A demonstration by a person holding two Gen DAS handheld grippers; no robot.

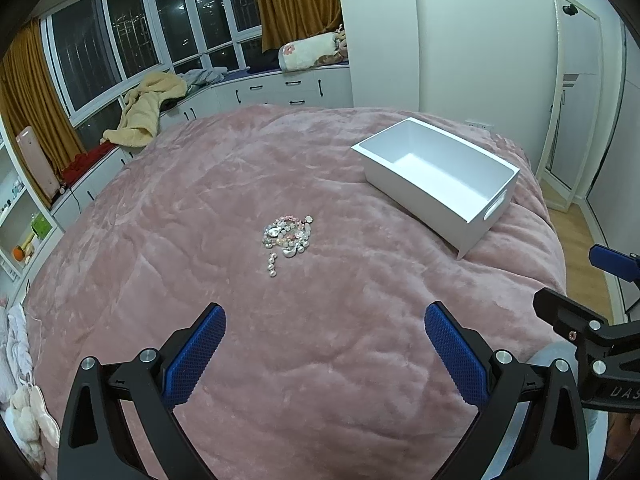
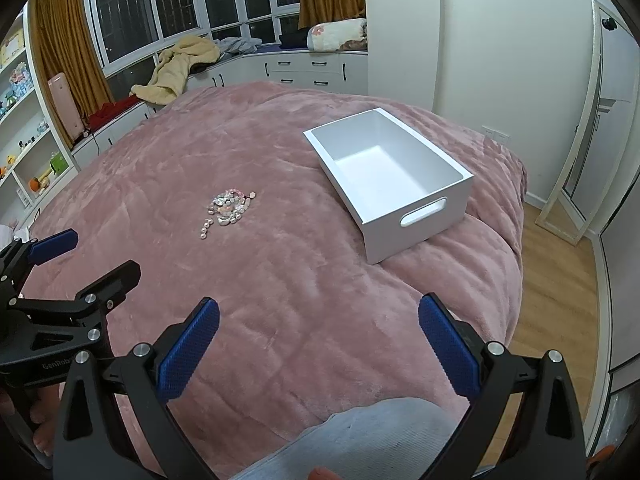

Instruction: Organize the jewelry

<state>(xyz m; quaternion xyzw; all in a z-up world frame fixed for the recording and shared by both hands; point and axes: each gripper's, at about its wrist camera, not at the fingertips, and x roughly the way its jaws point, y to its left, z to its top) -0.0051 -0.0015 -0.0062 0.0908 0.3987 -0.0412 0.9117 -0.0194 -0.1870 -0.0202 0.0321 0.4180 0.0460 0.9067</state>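
Well ahead of both gaping tools, jewelry pile (image 1: 287, 237) on blanket (image 1: 240, 360)

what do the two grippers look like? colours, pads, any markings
Both match: black angular frames with silver round bolts, and blue finger pads with a fine knurled texture. Left gripper shows no lettering in its own view; seen from the right wrist, its body carries white "GenRob..." text. Right gripper shows white "DAS..." lettering in the left view. No cables visible.
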